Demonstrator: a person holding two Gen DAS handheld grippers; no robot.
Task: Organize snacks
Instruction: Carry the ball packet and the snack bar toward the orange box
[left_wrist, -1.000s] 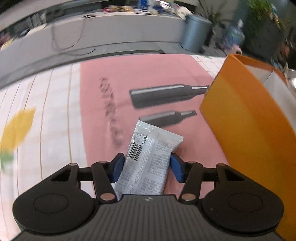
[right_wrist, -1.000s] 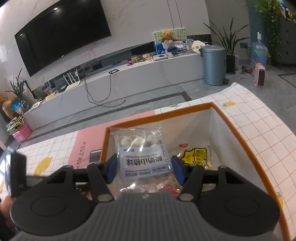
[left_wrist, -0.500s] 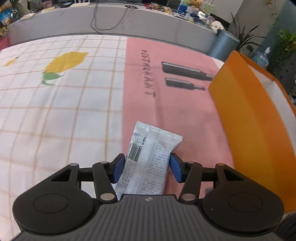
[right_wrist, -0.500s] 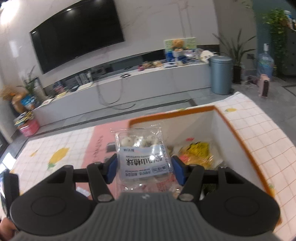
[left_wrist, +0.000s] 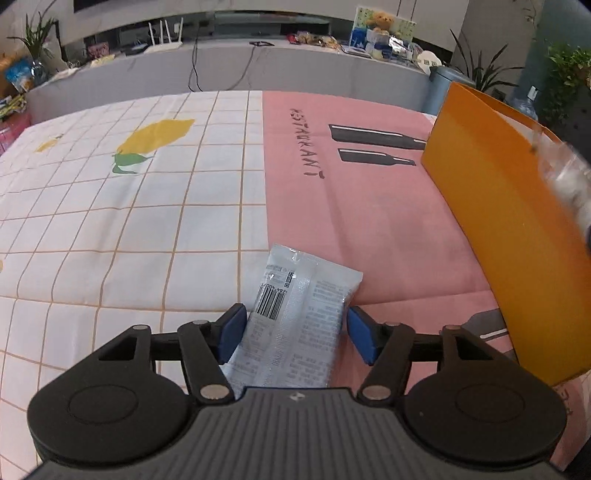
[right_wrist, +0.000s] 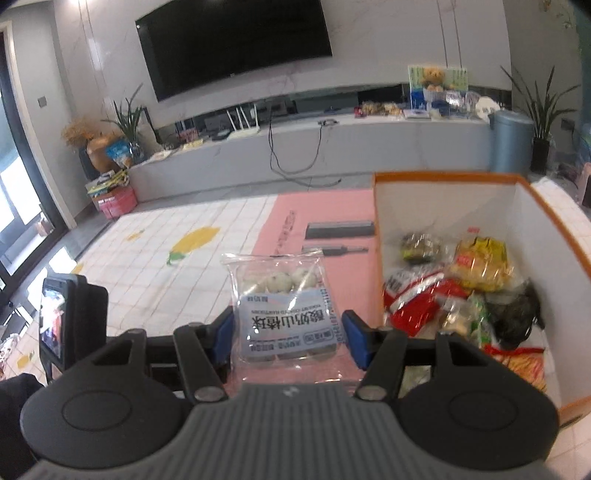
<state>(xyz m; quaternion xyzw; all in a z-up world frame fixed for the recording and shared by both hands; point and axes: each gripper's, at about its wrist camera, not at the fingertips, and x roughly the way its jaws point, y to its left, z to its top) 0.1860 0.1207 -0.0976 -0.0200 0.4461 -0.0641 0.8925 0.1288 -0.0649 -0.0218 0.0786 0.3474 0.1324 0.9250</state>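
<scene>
My left gripper (left_wrist: 293, 334) is shut on a silver snack packet (left_wrist: 295, 325), printed side with barcode up, held above the tablecloth to the left of the orange box (left_wrist: 498, 221). My right gripper (right_wrist: 288, 336) is shut on a clear bag of white snack balls (right_wrist: 284, 306) with a blue label, held above the pink part of the cloth, just left of the orange box (right_wrist: 443, 177). The box holds several snack packets, among them a red one (right_wrist: 413, 299) and a yellow one (right_wrist: 480, 262). The right gripper's bag shows blurred at the right edge of the left wrist view (left_wrist: 565, 181).
The table carries a checked cloth with a pink panel (left_wrist: 351, 206) and lemon prints (left_wrist: 155, 136). The left gripper's body with its screen (right_wrist: 70, 325) sits at the left in the right wrist view. Beyond the table are a grey TV bench (right_wrist: 332, 144) and a grey bin (right_wrist: 511, 140).
The right gripper has swung left with its bag, from over the box's inside to left of the box wall. The left gripper has drawn back and tilted up, still holding its packet.
</scene>
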